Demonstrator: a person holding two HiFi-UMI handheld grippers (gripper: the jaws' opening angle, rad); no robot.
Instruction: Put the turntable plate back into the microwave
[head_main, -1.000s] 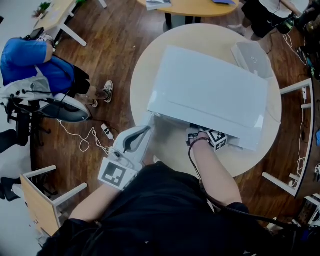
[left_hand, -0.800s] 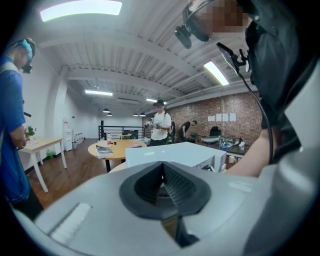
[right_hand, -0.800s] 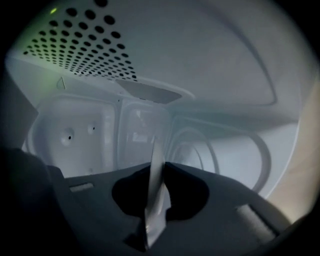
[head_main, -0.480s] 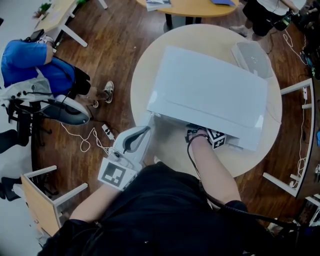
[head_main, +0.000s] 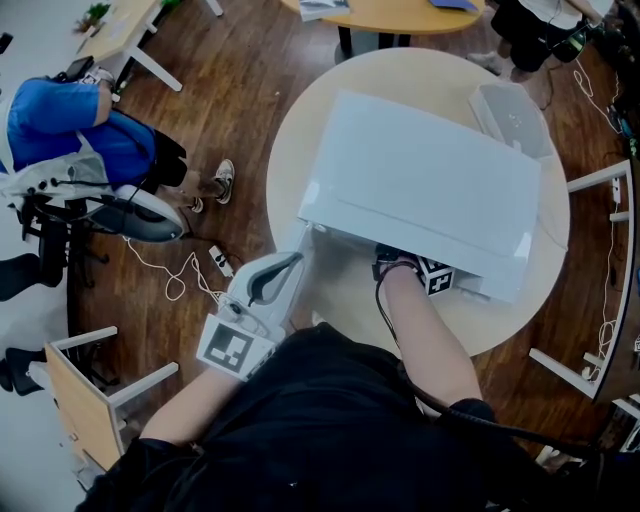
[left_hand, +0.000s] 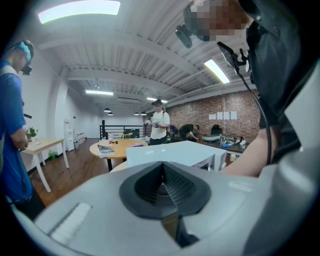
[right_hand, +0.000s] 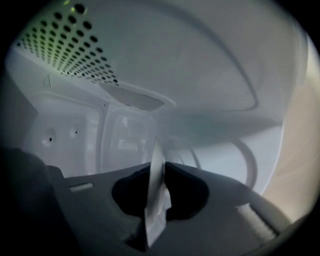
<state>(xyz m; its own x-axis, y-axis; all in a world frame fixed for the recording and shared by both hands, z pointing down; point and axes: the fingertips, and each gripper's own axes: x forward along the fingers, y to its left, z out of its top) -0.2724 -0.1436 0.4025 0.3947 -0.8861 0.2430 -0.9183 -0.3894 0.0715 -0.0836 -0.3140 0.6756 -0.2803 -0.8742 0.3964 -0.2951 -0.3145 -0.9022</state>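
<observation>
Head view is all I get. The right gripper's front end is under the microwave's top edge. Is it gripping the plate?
Observer: Yes. The right gripper view shows the right gripper shut on the turntable plate, which sits edge-on between its jaws.
Operator: Is it inside the microwave?
Observer: Yes. A perforated panel of the interior shows at upper left.
Operator: Left gripper?
Observer: The left gripper is shut with nothing between its jaws, and it is outside the oven.
</observation>
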